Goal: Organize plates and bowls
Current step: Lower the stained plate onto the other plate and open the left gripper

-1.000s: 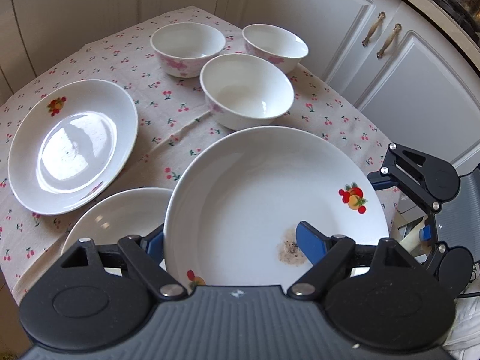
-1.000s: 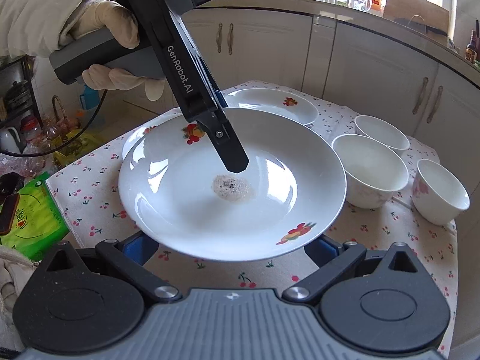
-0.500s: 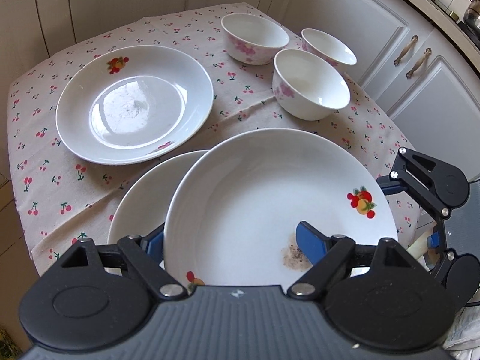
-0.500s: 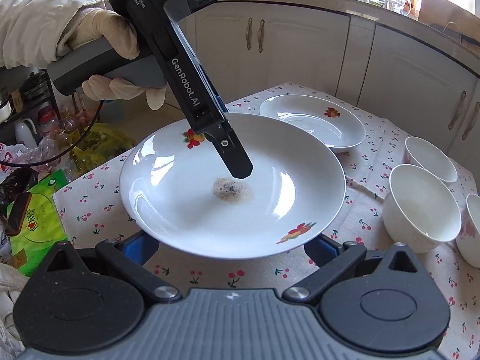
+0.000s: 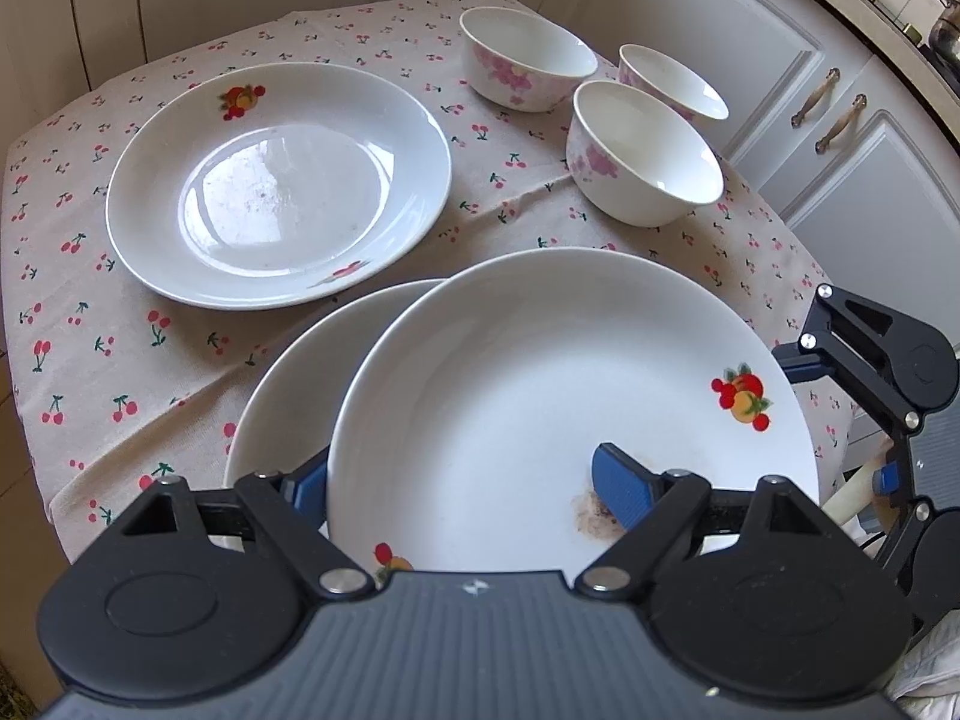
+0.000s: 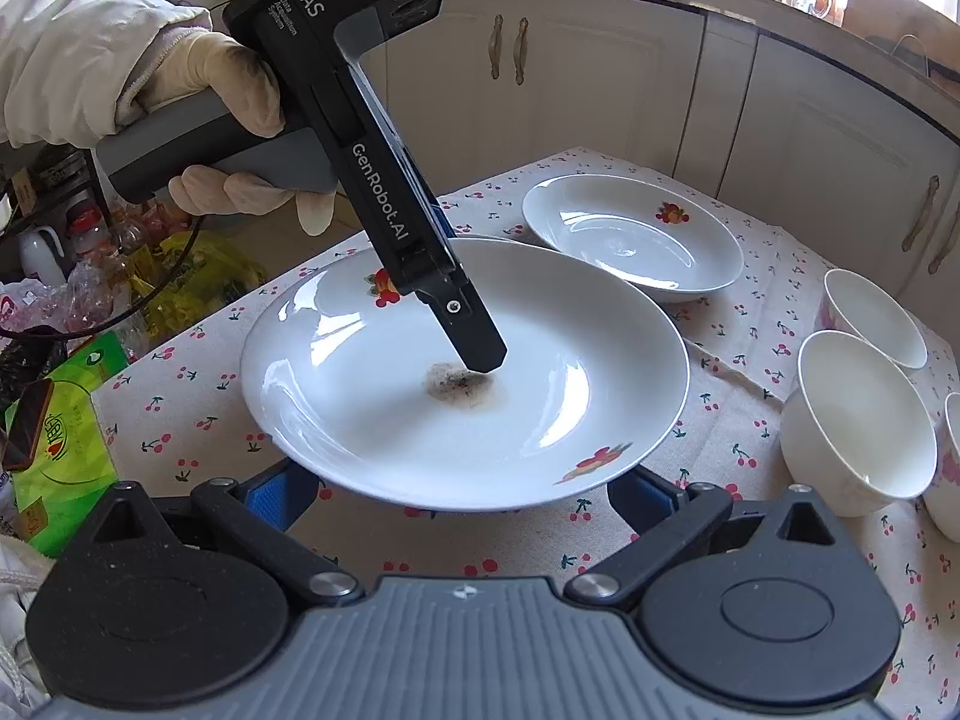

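- Plate (image 5: 540,396), soiled, clamped by its near rim in left gripper (image 5: 462,486), held above 2nd plate (image 5: 282,396).
- Right gripper (image 6: 456,492) jaws apart, empty, under plate's rim.
- Step: stacking plates. Next: lower squarely, release.

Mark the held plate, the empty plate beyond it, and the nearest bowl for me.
held plate (image 6: 360,420), right wrist view, bare inner well left of the stain.
empty plate (image 6: 630,240), right wrist view, centre of its well.
nearest bowl (image 6: 864,420), right wrist view, inside wall.
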